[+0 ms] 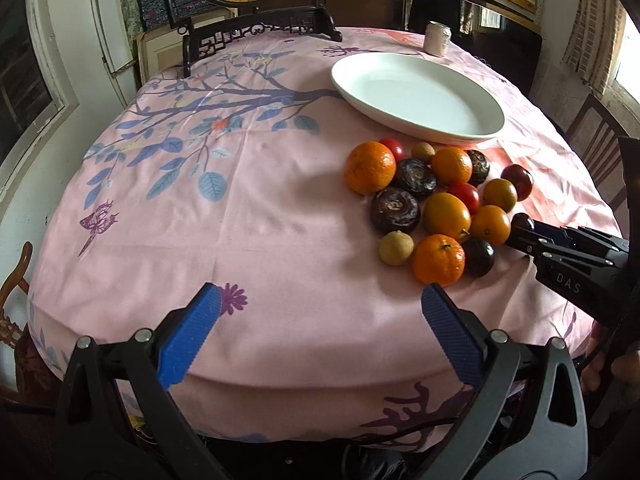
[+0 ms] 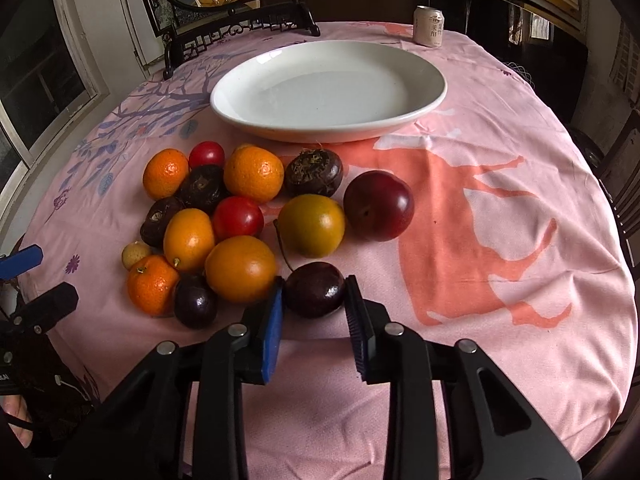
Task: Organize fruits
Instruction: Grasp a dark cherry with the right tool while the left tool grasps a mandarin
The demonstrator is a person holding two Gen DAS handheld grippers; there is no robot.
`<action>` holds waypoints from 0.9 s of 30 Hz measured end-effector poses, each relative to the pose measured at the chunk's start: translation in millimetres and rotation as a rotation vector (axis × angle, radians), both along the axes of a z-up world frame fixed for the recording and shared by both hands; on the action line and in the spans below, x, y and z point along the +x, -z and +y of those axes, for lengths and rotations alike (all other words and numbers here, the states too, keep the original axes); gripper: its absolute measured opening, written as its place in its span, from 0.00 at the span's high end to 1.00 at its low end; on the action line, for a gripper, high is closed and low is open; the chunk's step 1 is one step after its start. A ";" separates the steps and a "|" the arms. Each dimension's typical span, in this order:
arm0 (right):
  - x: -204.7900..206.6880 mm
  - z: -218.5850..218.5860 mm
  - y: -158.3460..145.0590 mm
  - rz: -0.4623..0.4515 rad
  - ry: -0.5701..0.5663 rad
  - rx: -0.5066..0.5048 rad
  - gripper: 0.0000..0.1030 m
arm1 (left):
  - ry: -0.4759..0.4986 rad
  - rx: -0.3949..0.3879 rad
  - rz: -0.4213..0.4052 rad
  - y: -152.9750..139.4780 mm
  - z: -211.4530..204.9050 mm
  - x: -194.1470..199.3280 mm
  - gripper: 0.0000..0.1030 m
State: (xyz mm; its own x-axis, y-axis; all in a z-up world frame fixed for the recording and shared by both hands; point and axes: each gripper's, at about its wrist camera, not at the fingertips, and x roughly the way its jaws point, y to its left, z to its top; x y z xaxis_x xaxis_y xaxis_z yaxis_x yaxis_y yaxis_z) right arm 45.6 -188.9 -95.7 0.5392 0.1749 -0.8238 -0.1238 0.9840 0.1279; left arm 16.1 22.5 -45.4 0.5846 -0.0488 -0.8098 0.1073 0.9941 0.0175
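Round table under pink floral tablecloth (image 1: 280,208); white oval plate (image 2: 328,92) sits bare at the far side, just behind the fruit; fruit cluster (image 2: 224,216) lies on the cloth in front of the plate: oranges, red tomatoes, dark wrinkled fruits, small tan ones; red plum (image 2: 378,205) at the cluster's right edge; drink can (image 2: 429,26) upright beyond the plate; left gripper (image 1: 318,312) tongs spread wide over bare cloth, nothing between; right gripper (image 2: 315,294) tongs pinching a dark cherry (image 2: 314,294) at the cluster's near edge, both blue pads touching it
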 end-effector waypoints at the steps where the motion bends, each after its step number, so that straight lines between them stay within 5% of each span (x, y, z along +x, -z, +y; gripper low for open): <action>1: -4.6 -3.5 -3.5 -0.010 0.004 0.002 0.71 | 0.022 -0.006 0.002 0.2 -5.2 0.1 0.02; 10: -41.1 -37.3 -19.9 -0.073 0.075 0.003 0.71 | 0.086 -0.019 0.050 10.5 -42.6 11.6 0.05; 16: -46.5 -49.0 -18.5 -0.072 0.096 0.048 0.71 | 0.126 -0.015 0.095 21.8 -58.7 18.4 0.27; 19: -49.1 -51.0 -19.7 -0.079 0.101 0.055 0.71 | 0.129 -0.040 0.136 30.5 -59.5 27.0 0.51; 23: -49.9 -50.4 -21.2 -0.082 0.104 0.060 0.71 | 0.131 -0.053 0.133 32.3 -62.1 31.1 0.52; 25: -49.1 -48.2 -20.4 -0.075 0.098 0.062 0.71 | 0.137 -0.072 0.134 32.5 -62.0 33.7 0.41; 27: -48.2 -46.4 -19.2 -0.066 0.091 0.068 0.71 | 0.135 -0.074 0.125 33.7 -61.5 35.3 0.41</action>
